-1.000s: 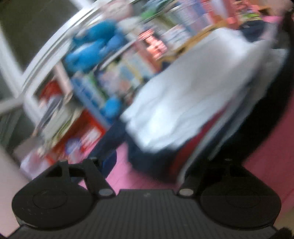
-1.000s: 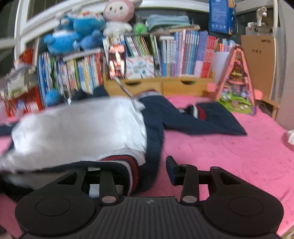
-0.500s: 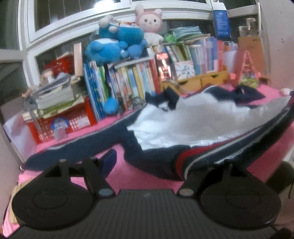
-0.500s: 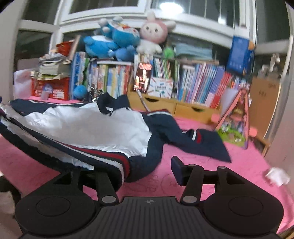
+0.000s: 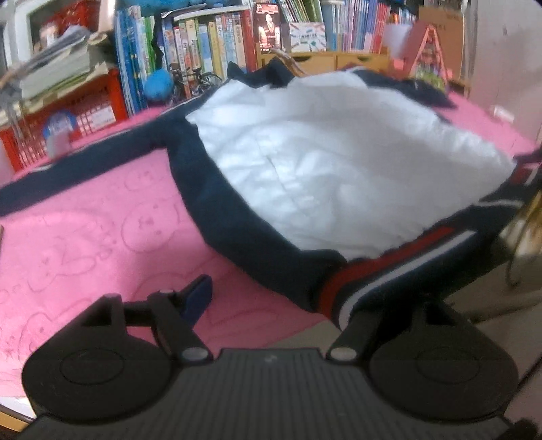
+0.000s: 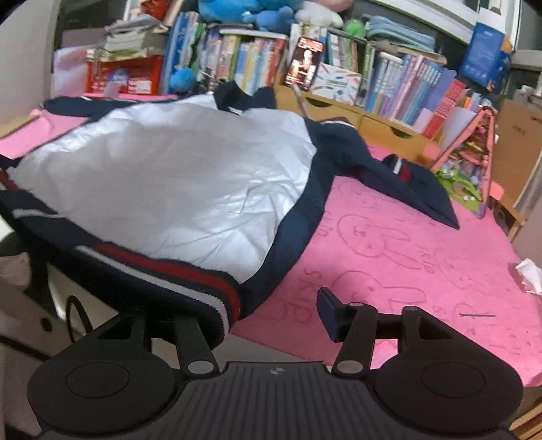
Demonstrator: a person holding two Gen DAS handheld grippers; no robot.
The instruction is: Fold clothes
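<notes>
A navy jacket (image 5: 237, 216) with white lining (image 5: 332, 162) lies spread, lining up, on the pink blanket (image 5: 84, 210). Its striped red, white and navy hem (image 5: 382, 270) hangs past the near edge. My left gripper (image 5: 284, 298) stands open; the hem covers its right finger, and the left finger's blue pad (image 5: 200, 294) is bare over the blanket. In the right wrist view the same jacket (image 6: 305, 210) shows its white lining (image 6: 176, 182). My right gripper (image 6: 244, 314) is open too, the hem (image 6: 176, 270) draped over its left finger, its right pad (image 6: 328, 314) free.
One sleeve (image 5: 78, 169) stretches left, the other (image 6: 406, 182) right. Books (image 6: 406, 84), wooden drawers (image 6: 382, 122), a red crate (image 5: 67, 118), plush toys (image 6: 250, 10) and a pink toy house (image 6: 471, 162) line the far side. A white scrap (image 6: 528, 274) lies at the blanket's right edge.
The jacket, held up and swinging a second ago, has come down flat on the blanket. Both cameras have tilted down and steadied near its hem.
</notes>
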